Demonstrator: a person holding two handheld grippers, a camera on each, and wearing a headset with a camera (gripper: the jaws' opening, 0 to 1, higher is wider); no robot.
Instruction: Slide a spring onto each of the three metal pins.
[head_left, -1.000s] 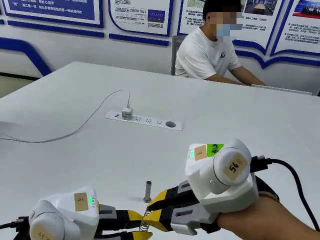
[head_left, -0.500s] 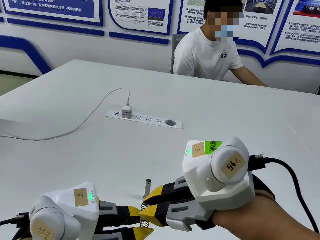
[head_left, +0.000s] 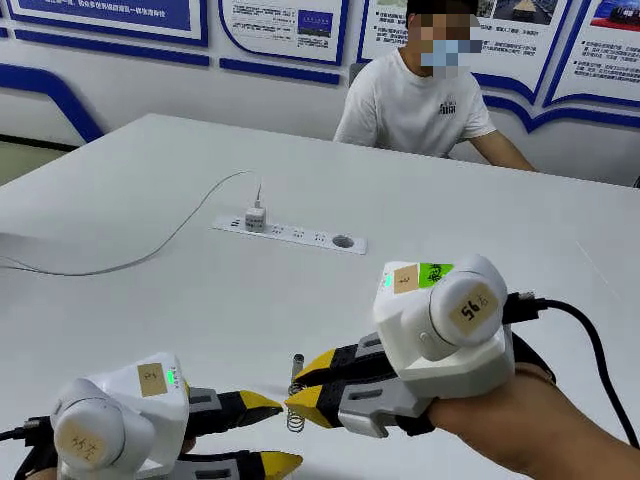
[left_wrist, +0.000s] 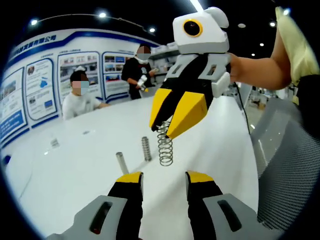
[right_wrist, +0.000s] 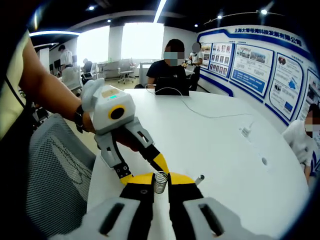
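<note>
My right gripper (head_left: 298, 388) is shut on the top of a small steel spring (head_left: 295, 420), which hangs down from its yellow jaws just above the table. A bare metal pin (head_left: 297, 366) stands upright right behind those jaws. In the left gripper view the spring (left_wrist: 165, 147) dangles under the right gripper, with a bare pin (left_wrist: 122, 162) and a spring-wrapped pin (left_wrist: 146, 148) to its left. My left gripper (head_left: 272, 432) is open, a little left of the spring and holding nothing. In the right gripper view my right gripper (right_wrist: 160, 177) pinches the spring (right_wrist: 160, 182) beside a pin (right_wrist: 199, 179).
A white power strip (head_left: 290, 235) with a plugged charger and a trailing cable (head_left: 150, 260) lies mid-table. A person in a white shirt (head_left: 420, 100) sits at the far side. A mesh chair (right_wrist: 55, 165) stands by the table's edge. The white table (head_left: 150, 310) spreads to the left.
My left gripper has drawn back to the left, away from the spring. My right gripper has lifted slightly with the spring hanging from it.
</note>
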